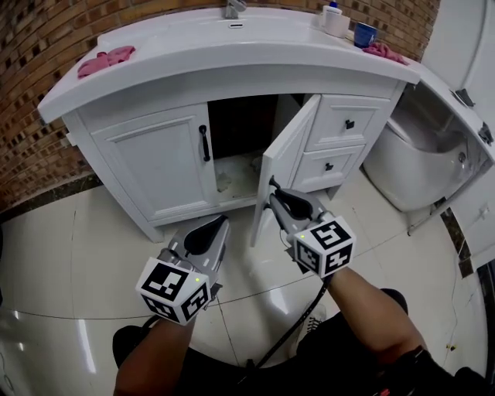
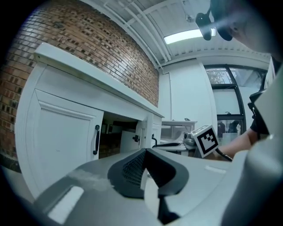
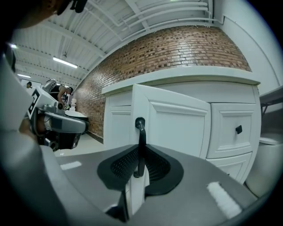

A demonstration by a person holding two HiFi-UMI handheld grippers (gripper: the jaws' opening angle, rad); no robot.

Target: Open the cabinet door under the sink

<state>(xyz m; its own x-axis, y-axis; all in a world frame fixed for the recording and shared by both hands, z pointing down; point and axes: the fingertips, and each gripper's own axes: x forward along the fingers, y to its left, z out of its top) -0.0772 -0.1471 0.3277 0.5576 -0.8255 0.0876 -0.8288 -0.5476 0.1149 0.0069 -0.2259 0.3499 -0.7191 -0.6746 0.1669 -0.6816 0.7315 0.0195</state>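
Note:
The white vanity [image 1: 232, 58] has two cabinet doors under its sink. Its right door [image 1: 286, 158] stands swung out toward me, showing the dark inside. My right gripper [image 1: 276, 197] is shut on that door's black bar handle [image 3: 140, 137], which runs upright between the pads [image 3: 128, 165]. The left door [image 1: 155, 162] is closed, with its black handle [image 1: 205, 143] untouched. My left gripper [image 1: 209, 232] hovers low over the floor in front of the opening, jaws together and empty; in the left gripper view the closed door [image 2: 57, 141] lies ahead on the left.
Two drawers [image 1: 346, 124] sit right of the open door. A white fixture [image 1: 421, 155] stands at the far right. On the countertop are a pink cloth [image 1: 104, 60], a white cup [image 1: 336, 22] and a blue cup [image 1: 364, 34]. A black cable [image 1: 298, 325] trails on the tiled floor.

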